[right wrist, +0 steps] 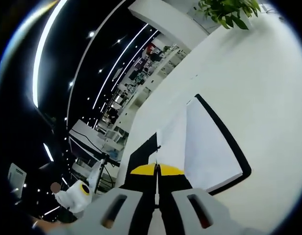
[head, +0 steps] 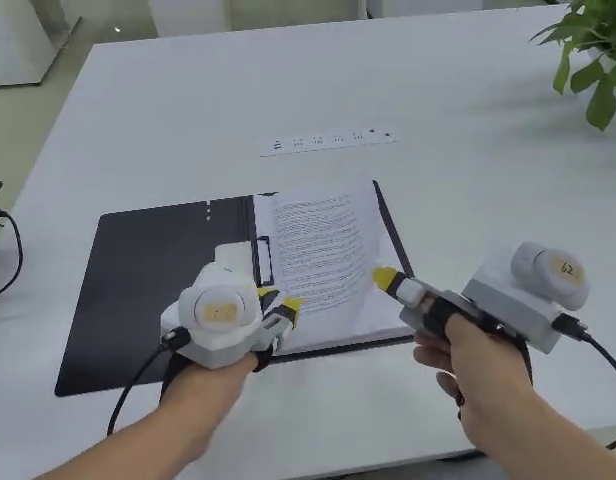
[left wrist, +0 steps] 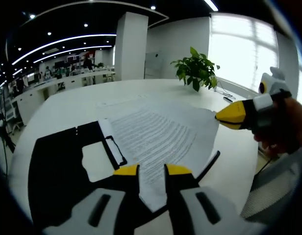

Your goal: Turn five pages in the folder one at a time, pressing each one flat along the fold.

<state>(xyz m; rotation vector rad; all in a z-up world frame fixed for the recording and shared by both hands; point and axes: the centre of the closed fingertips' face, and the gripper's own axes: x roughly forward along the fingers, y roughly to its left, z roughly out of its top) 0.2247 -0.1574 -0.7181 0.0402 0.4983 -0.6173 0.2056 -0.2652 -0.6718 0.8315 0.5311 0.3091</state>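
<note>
The folder [head: 148,285] lies open at the centre of the white table [head: 468,110], its black cover spread toward 9 o'clock and the printed sheets toward 3 o'clock; the right gripper [head: 385,279], at about 4 o'clock from the fold, has its jaws closed on the outer edge of the top page [head: 318,245], which arches up off the sheets beneath; its own view shows the thin paper edge nipped between the yellow tips [right wrist: 157,170]. The left gripper [head: 283,308] hovers at 6 o'clock, just beside the lower end of the fold and below the clip [left wrist: 114,152], jaws a narrow gap apart and holding nothing.

The likely troubles: a pull that runs outward toward 3 o'clock rather than over the fold could tear the page at the clip; the thin pinch could slip, or carry a second sheet along; and if the left gripper presses down too soon, it could pin the page mid-arc and crease it away from the fold.
</note>
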